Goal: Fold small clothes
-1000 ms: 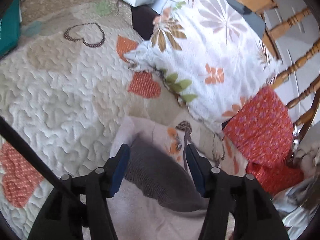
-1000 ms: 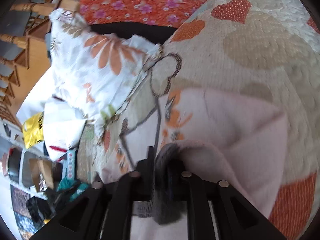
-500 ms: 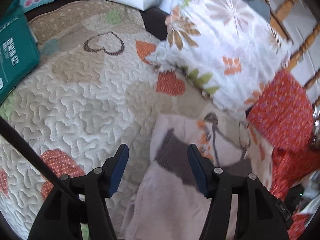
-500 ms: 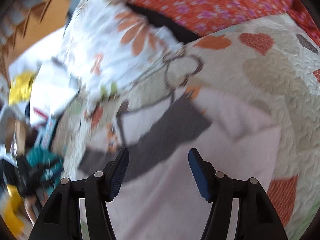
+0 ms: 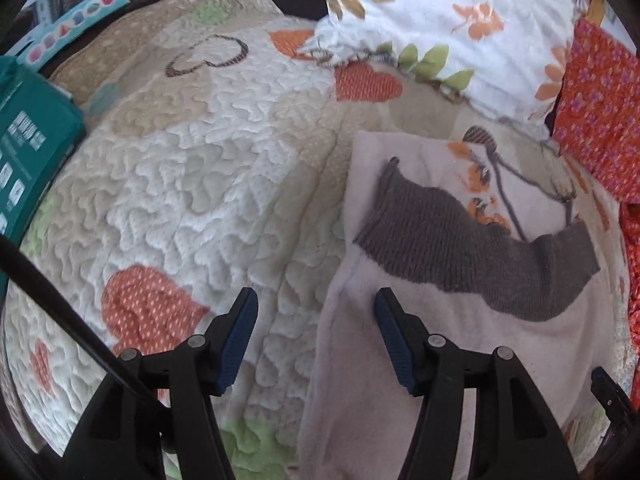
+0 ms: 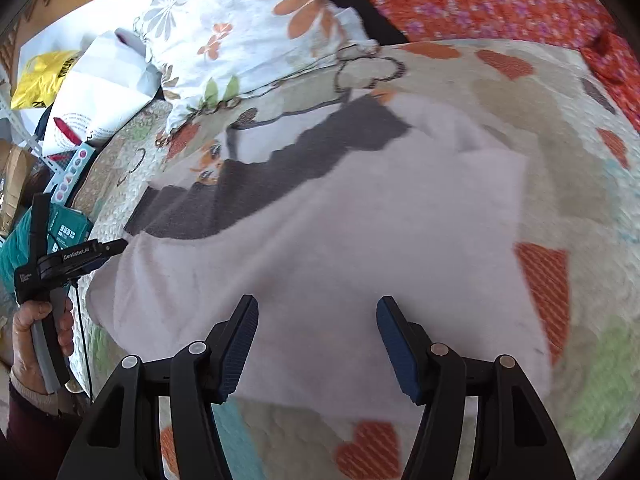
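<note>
**Pale garment flat on the quilt, both tools open above it**

While the pale pink garment (image 6: 340, 248) lies spread on the heart-patterned quilt (image 5: 192, 184) of the bed, its grey knitted band (image 5: 472, 248) runs crosswise over its upper part, with an orange print just beyond the band. The left tool (image 5: 316, 320) hangs over the garment's left edge with its jaws apart; one blue pad (image 5: 240, 332) is over bare quilt, the other over pink fabric, and nothing is pinched between them. The right tool (image 6: 316, 328) hovers over the garment's lower half; its jaws have just been opening and now stand wide apart, with only flat fabric below them and nothing gripped. In the right wrist view the left tool also shows at the far left, held by a hand (image 6: 38, 332) in a dark sleeve, its tip at the garment's edge. A floral pillow (image 5: 460, 20) rests beyond the garment, red flowered cloth (image 5: 596, 120) lies to the right, and a teal box (image 5: 28, 152) sits at the quilt's left side.
</note>
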Tool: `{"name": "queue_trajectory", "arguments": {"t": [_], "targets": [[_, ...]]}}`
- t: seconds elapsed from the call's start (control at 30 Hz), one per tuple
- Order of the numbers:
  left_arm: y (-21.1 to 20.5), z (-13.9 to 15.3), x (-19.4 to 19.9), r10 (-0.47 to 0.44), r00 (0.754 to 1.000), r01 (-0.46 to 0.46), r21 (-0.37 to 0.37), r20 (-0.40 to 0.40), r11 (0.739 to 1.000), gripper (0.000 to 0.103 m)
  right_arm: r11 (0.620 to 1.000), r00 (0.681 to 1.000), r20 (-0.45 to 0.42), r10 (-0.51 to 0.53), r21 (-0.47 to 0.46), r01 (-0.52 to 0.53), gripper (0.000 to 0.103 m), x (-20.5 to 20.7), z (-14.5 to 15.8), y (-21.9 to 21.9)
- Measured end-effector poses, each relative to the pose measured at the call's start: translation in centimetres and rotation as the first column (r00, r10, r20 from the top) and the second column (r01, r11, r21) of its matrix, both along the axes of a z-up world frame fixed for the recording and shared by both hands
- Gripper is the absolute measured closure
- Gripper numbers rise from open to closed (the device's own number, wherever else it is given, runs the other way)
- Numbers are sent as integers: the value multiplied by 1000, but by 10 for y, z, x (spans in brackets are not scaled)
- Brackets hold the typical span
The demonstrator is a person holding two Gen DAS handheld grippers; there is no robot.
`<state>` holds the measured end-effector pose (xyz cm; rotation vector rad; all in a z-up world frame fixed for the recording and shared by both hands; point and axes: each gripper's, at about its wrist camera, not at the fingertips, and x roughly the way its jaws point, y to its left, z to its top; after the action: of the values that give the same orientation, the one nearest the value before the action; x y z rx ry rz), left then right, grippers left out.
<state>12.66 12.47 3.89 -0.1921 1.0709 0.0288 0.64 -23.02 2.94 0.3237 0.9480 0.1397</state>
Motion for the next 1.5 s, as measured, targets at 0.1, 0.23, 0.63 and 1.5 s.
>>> {"name": "queue_trajectory", "arguments": {"t": [0.1, 0.23, 0.63, 1.5], "targets": [[-4, 10, -23, -10, 998, 13, -45, 58, 999, 43, 1000, 1000, 25, -17, 0, 17, 36, -18, 7, -16], [-13, 23, -46, -1, 996, 9, -91, 85, 996, 43, 999, 997, 65, -29, -13, 30, 36, -38, 16, -33], [-80, 35, -108, -43, 990, 56, -93, 136, 994, 39, 990, 988, 117, -102, -86, 112, 36, -61, 12, -79], [-159, -11, -150, -53, 996, 53, 11, 69, 999, 39, 987, 981, 155, -115, -95, 131, 35, -70, 11, -91]]}}
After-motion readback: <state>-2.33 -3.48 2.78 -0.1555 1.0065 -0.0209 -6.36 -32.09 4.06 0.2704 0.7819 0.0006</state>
